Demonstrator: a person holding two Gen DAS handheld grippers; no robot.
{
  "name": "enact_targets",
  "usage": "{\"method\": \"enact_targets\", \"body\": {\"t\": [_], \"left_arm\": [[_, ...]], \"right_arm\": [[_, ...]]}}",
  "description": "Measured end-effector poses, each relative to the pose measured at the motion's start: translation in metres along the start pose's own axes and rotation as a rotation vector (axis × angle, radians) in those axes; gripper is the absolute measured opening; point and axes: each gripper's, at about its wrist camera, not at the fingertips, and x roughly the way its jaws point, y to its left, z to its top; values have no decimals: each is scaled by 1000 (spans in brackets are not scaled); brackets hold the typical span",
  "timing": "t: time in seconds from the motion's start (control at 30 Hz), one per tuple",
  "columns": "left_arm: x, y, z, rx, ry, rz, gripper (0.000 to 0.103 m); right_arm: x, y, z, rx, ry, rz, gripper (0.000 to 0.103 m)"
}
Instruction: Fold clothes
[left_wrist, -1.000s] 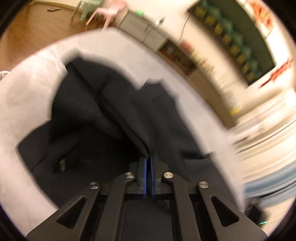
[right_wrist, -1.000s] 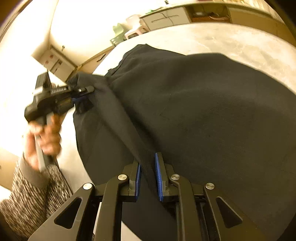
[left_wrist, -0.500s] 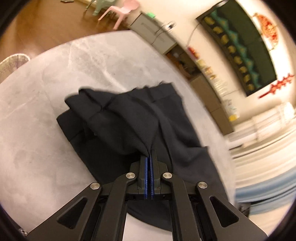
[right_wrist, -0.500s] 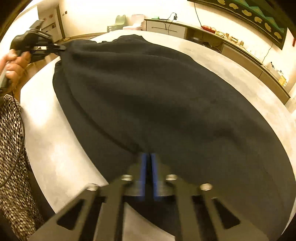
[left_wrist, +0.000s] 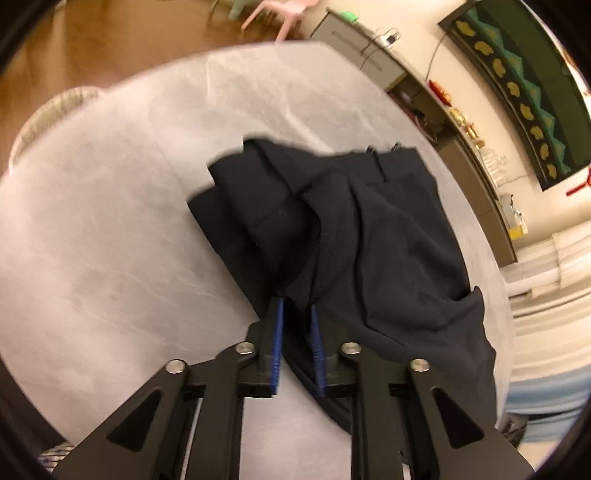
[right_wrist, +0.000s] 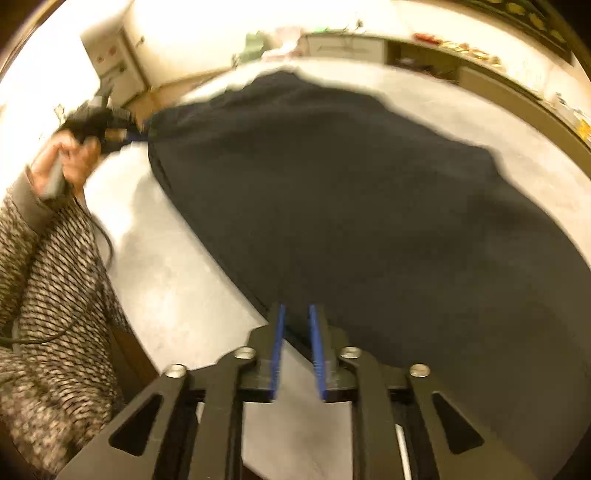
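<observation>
A pair of dark trousers (left_wrist: 384, 236) lies folded over itself on the pale grey counter (left_wrist: 110, 240), waistband at the far end and the near edge bunched toward the person. The left hand-held gripper (left_wrist: 297, 314) is opening, its blue pads (left_wrist: 279, 332) parted with a fold of the fabric loose between them. The right hand-held gripper (right_wrist: 295, 317) is opening too, at the trousers' near edge with cloth between its spread pads, and the person's left hand (right_wrist: 70, 162) shows at the far corner.
</observation>
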Motion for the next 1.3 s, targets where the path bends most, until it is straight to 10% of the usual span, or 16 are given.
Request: {"method": "enact_targets", "body": {"t": [0.2, 0.3, 0.4, 0.47, 0.7, 0.9, 1.3], "left_arm": [[-34, 7, 6, -3, -142, 65, 25], [-28, -23, 7, 121, -113, 15, 25], [19, -80, 0, 360, 53, -23, 28], [53, -95, 0, 451, 89, 103, 27], [70, -68, 40, 367, 14, 269, 8], [60, -47, 48, 260, 22, 242, 22], [51, -22, 50, 110, 8, 247, 7]], "right_arm": [[-100, -153, -40, 230, 69, -532, 28], [-102, -221, -68, 310, 191, -641, 28], [-99, -255, -84, 430, 183, -571, 28], [-97, -263, -87, 458, 181, -530, 28], [-79, -233, -83, 331, 228, -106, 28], [-102, -263, -91, 465, 140, -319, 28], [-50, -259, -25, 292, 207, -578, 26]]}}
